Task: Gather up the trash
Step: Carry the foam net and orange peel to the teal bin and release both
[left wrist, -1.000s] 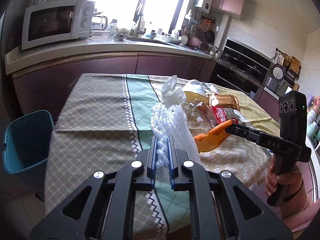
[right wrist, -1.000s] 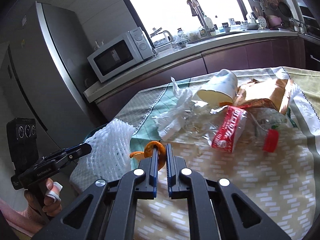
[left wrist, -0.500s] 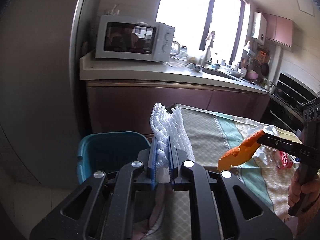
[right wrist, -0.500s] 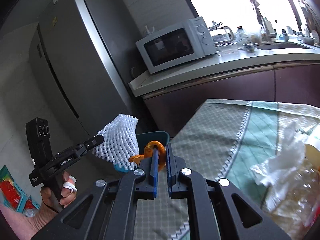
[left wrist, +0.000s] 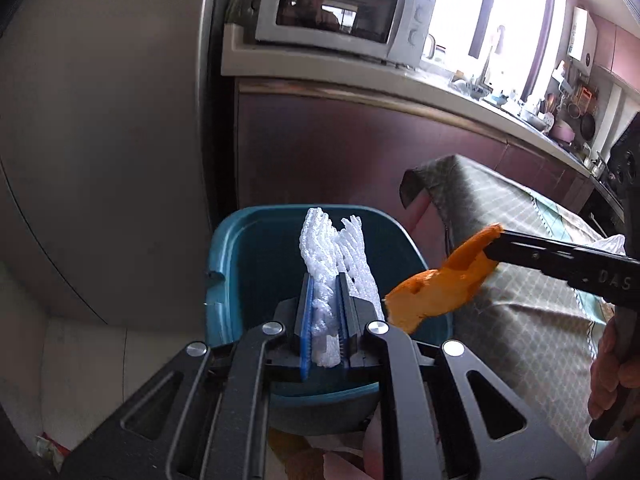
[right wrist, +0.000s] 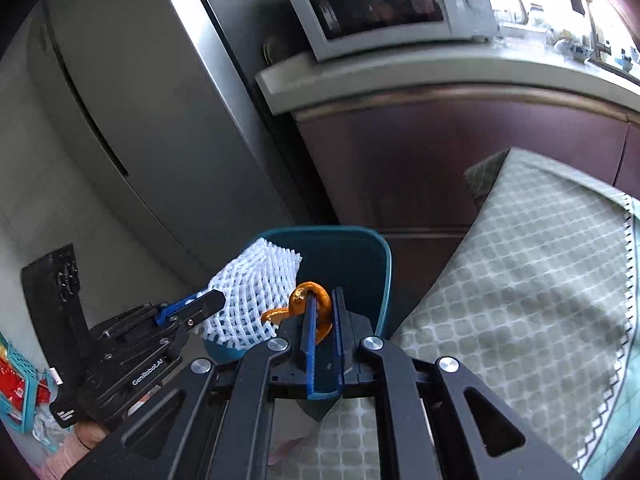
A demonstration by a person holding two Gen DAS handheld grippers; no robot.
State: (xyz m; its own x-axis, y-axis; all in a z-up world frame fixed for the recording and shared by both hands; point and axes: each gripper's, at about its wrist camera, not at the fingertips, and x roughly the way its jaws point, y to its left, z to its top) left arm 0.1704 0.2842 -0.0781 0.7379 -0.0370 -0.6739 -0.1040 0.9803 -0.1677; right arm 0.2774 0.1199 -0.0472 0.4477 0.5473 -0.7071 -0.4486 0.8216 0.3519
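Over one teal bin (left wrist: 256, 248), jaws clamp one foam net (left wrist: 332, 256), one orange peel (right wrist: 310, 306).

both grippers (left wrist: 324, 280) (right wrist: 322, 300) apparently clamped, angled downward

White foam net (left wrist: 334, 256) was crumpled, standing upright above the open teal bin (left wrist: 236, 240), over its middle. Orange peel (left wrist: 436, 288) was curled and hung tilted above the bin's right rim. The bin stood on the floor, interior dark, contents unclear.
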